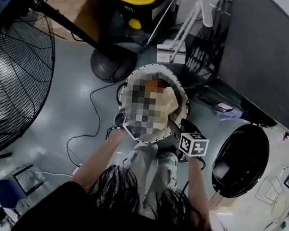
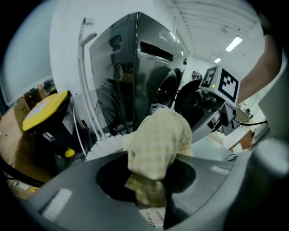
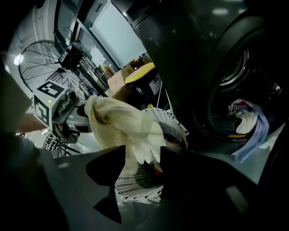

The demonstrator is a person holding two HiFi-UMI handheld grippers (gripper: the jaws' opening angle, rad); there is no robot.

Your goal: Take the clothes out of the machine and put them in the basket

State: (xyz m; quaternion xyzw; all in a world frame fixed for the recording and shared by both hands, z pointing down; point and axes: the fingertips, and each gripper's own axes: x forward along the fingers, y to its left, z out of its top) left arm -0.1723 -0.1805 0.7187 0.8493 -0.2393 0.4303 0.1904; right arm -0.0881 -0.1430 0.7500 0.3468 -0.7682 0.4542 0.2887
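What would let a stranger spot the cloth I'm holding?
Find the dark washing machine, then the white mesh basket before it. Above the basket, left tongs and right tongs pinch a pale yellow checked cloth; the orange garment lies in the basket, the blue garment hangs from the drum.

Between the left gripper's (image 2: 149, 196) grey jaws sits a pale yellow cloth (image 2: 158, 140) with a faint check; beyond it the washing machine (image 2: 135, 67) is dark grey, and left of it a black bin (image 2: 49, 135) has a bright yellow lid (image 2: 45, 108). Past the right gripper's (image 3: 142, 164) black jaws the basket (image 3: 135, 182) is white and dotted with small holes, and to their right lie light blue, white and red clothes (image 3: 246, 119)
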